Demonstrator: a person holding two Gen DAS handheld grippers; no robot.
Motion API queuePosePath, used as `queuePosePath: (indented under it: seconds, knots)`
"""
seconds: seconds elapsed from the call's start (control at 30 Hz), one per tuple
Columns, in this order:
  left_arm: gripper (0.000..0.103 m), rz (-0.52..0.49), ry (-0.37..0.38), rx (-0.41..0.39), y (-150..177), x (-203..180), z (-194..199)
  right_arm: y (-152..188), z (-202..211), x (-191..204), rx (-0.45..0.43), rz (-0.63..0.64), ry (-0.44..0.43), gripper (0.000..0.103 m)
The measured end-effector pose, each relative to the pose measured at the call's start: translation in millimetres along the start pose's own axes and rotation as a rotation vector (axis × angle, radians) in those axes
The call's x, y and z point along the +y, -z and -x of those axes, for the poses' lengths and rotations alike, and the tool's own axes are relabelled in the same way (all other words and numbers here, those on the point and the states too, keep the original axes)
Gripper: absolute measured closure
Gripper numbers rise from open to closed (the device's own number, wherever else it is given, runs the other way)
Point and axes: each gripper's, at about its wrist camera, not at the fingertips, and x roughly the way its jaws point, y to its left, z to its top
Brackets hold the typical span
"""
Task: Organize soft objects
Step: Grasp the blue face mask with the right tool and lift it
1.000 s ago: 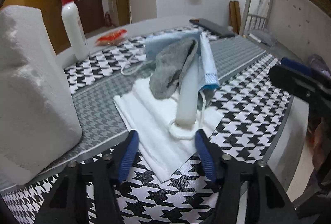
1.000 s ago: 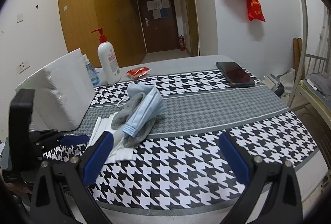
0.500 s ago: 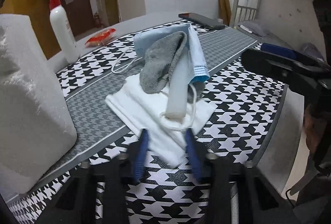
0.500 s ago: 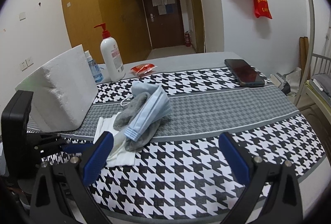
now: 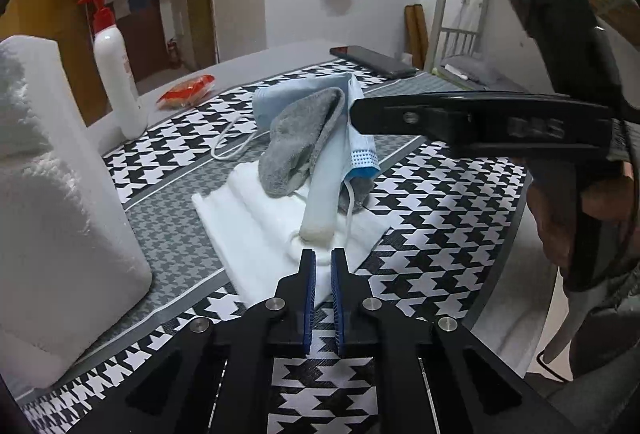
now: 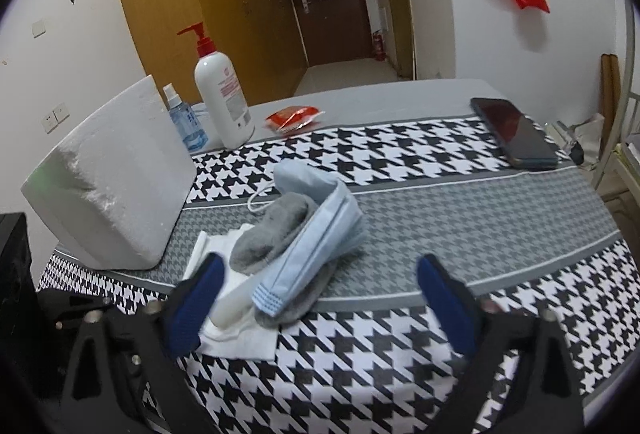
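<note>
Houndstooth cloth (image 6: 400, 149), black and white with a grey band across it, covers the table; behind it, a white wall, a wooden wardrobe and a dark door down a corridor.

Containers: white pump bottle (image 6: 224, 101) with red pump, upright at the far left of the table; small blue spray bottle (image 6: 186, 123) just beside it, upright, seen in the right wrist view only; contents of either cannot be told. White foam block (image 6: 116, 185) stands left of the pile.

Task items, one pile near the table's middle: folded white cloth (image 5: 248, 222) at the bottom; grey sock (image 5: 300, 145) on it; pale blue face mask (image 6: 316, 234) draped over the sock, ear loop trailing toward the bottles; white tube-shaped piece (image 5: 320, 193) leaning down out of the pile onto the cloth.

Left gripper (image 5: 323, 258): blue pads drawn almost together at the near edge of the white cloth; whether fabric is pinched between them cannot be told from either view.

Right gripper (image 6: 320, 298): jaws wide and closing, the mask end and tube between them, pads not touching.

View differences: left wrist view shows the right gripper's black body and a hand (image 5: 580, 213) holding it at right; right wrist view shows the phone (image 6: 514, 133) and red packet (image 6: 294, 115) more fully, and the left gripper only as a dark body at the left edge.
</note>
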Motion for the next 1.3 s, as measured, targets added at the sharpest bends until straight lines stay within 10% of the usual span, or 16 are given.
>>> queuePosePath:
  seconds: [0.27, 0.43, 0.6, 0.7, 1.3]
  knots:
    - [0.095, 0.012, -0.004, 0.001, 3.5, 7.3, 2.7, 0.5, -16.7, 2.8, 0.063, -0.008, -0.021, 0.076]
    - [0.092, 0.02, -0.017, -0.008, 3.3, 9.3, 4.8, 3.4, -16.2, -0.4, 0.069, -0.019, -0.046, 0.09]
    - [0.039, 0.012, -0.024, -0.052, 4.3, 5.0, 15.9, 8.4, 2.7, -6.1, 0.033, -0.024, -0.044, 0.092]
    - [0.025, 0.015, -0.047, -0.088, 2.9, 4.7, 23.0, 12.6, 23.1, -11.8, -0.001, -0.022, -0.006, 0.092]
    - [0.015, -0.083, 0.029, -0.025, -5.0, -39.7, -5.3, 32.3, 110.6, -55.8, -0.166, -0.106, 0.083, 0.092]
